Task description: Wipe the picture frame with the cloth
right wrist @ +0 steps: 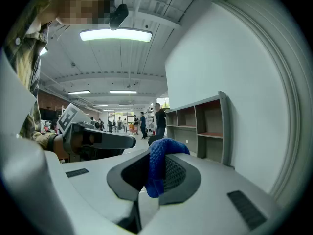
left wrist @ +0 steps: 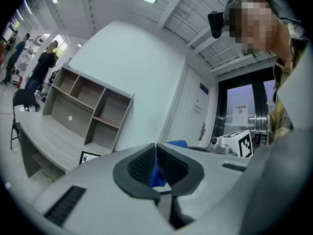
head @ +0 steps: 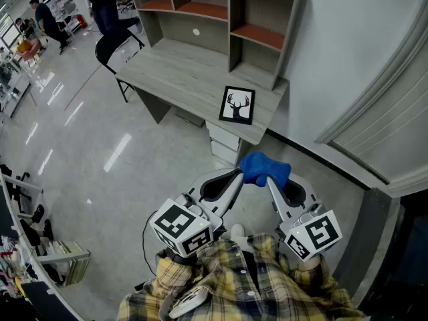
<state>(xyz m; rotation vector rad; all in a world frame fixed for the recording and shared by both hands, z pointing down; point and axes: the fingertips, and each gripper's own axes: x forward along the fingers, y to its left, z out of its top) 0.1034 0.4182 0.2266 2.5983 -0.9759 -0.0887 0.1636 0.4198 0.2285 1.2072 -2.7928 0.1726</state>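
**Jaws on both sides pinched on the cloth; frame not yet reached**

Head view: the left gripper (head: 239, 174) and the right gripper (head: 270, 180) each have their jaws closed on one blue cloth (head: 265, 168). It is bunched between their tips and held in the air over the floor. The picture frame (head: 237, 105) lies flat at the near corner of the desk (head: 175, 72), well apart from the cloth. It has a black border and a white ground with a dark antlered head.

Left gripper view: the jaws meet on a thin blue fold (left wrist: 157, 173). A corner of the frame (left wrist: 89, 156) shows beyond them.

Right gripper view: the jaws are clamped on a thicker wad (right wrist: 158, 166), which loops up above the pads.

Judgement: the cloth looks soft, light and limp. It is best gripped at a bunched edge with a free pad left for wiping. The frame is probably light and stiff and its front may be fragile. It may skate on the desk, so it should be steadied by an edge.
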